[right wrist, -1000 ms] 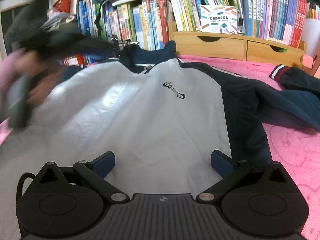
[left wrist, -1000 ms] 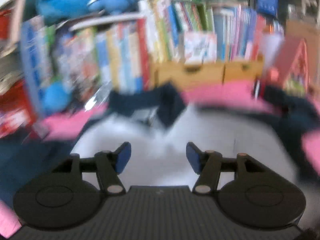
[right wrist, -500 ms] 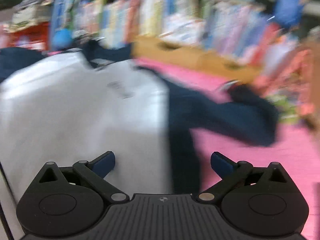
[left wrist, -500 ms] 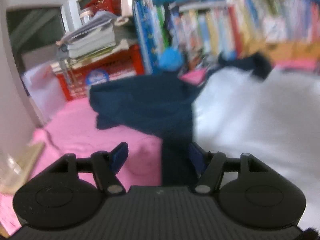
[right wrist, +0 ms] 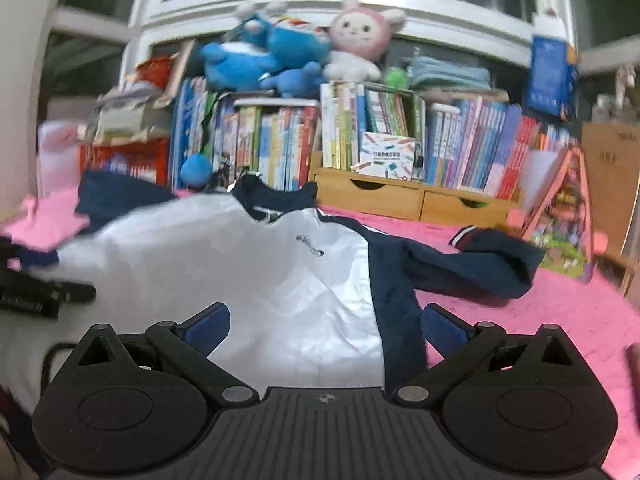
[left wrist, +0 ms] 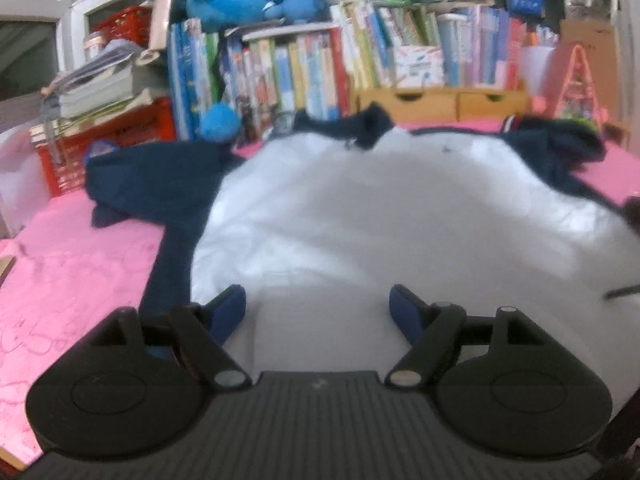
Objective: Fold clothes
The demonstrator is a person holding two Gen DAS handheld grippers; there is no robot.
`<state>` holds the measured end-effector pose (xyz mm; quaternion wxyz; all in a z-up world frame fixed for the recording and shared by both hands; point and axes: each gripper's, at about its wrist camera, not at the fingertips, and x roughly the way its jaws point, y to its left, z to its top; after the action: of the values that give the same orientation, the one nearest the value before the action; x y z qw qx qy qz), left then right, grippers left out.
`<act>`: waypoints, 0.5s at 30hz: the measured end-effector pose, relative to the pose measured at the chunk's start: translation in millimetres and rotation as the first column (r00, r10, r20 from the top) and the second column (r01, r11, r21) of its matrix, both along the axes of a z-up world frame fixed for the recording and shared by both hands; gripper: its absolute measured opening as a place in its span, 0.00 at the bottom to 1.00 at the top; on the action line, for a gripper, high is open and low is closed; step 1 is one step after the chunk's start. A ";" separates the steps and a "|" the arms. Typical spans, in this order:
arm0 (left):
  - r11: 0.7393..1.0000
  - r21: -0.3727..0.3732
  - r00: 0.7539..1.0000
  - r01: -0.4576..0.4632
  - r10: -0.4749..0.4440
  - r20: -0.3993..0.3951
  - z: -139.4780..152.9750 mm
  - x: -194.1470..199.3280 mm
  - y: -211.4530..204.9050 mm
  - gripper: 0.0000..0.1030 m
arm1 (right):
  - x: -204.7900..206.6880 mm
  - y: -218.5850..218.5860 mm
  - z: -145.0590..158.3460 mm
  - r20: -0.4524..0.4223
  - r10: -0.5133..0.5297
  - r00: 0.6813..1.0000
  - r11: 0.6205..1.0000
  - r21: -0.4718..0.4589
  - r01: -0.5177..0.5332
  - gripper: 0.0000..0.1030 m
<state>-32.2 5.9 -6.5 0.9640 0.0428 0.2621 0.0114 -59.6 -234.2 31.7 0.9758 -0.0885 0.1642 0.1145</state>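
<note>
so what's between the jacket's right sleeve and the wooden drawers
Only bare pink cover lies between the sleeve and the wooden drawers, clearest in the right wrist view.

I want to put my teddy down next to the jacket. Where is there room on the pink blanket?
Bare pink blanket lies beside the white and navy jacket, below its spread navy sleeve. Another bare patch sits under the other navy sleeve. The back is crowded: wooden drawer box, rows of books.
</note>
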 end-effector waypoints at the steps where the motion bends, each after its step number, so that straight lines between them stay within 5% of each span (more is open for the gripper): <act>1: 1.000 -0.003 1.000 -0.010 0.010 -0.003 -1.3 0.2 2.7 0.78 | -5.0 -1.6 -1.3 0.010 -0.010 1.000 0.999 -0.030 0.010 1.00; 8: 0.998 -0.034 0.998 -0.061 0.061 0.001 1.7 -16.6 8.9 0.78 | -20.0 -28.4 1.4 0.016 -0.111 0.994 0.993 -0.029 0.112 1.00; 15: 0.994 -0.062 0.996 -0.085 0.087 0.032 14.3 -53.8 9.9 0.79 | -54.2 -24.1 3.7 0.055 -0.066 0.996 0.998 -0.022 0.067 1.00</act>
<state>-86.0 15.8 7.8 0.9678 0.0023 0.2473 0.0458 -113.8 -258.3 35.4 0.9820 -0.0975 0.1418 0.0776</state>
